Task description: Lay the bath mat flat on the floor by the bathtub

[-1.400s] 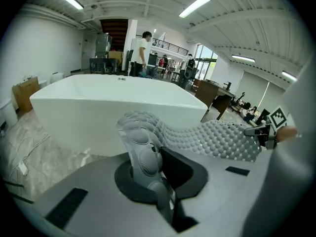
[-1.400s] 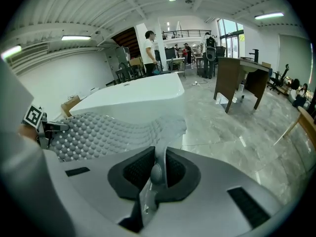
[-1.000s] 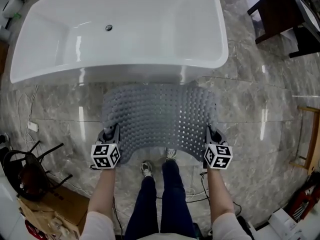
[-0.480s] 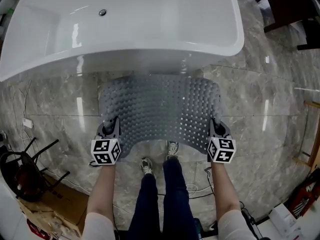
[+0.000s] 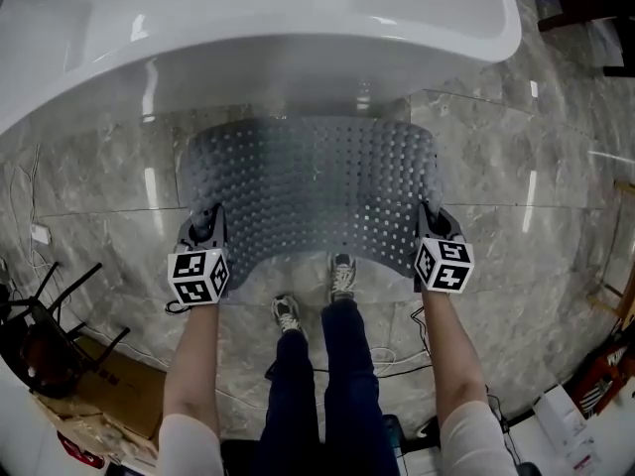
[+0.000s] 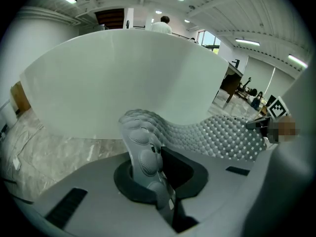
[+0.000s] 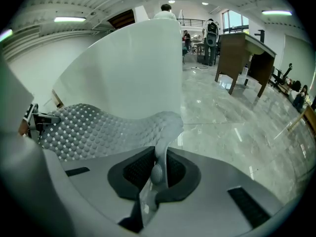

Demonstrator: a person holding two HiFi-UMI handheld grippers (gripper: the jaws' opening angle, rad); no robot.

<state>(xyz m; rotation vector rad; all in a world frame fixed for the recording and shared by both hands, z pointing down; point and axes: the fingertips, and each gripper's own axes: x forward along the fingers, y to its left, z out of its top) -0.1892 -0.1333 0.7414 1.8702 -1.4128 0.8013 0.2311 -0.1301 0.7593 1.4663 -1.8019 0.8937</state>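
Grey nubbed, perforated bath mat (image 5: 313, 181) is clamped by left hand-held gripper (image 5: 208, 220) and right hand-held gripper (image 5: 431, 218).

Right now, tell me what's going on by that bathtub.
A person stands at the white bathtub holding a gray bath mat by its two near corners, one in the left gripper, one in the right gripper, jaws shut on it. The mat is spread over the marble floor beside the tub, but its near edge is raised, so it isn't flat yet.
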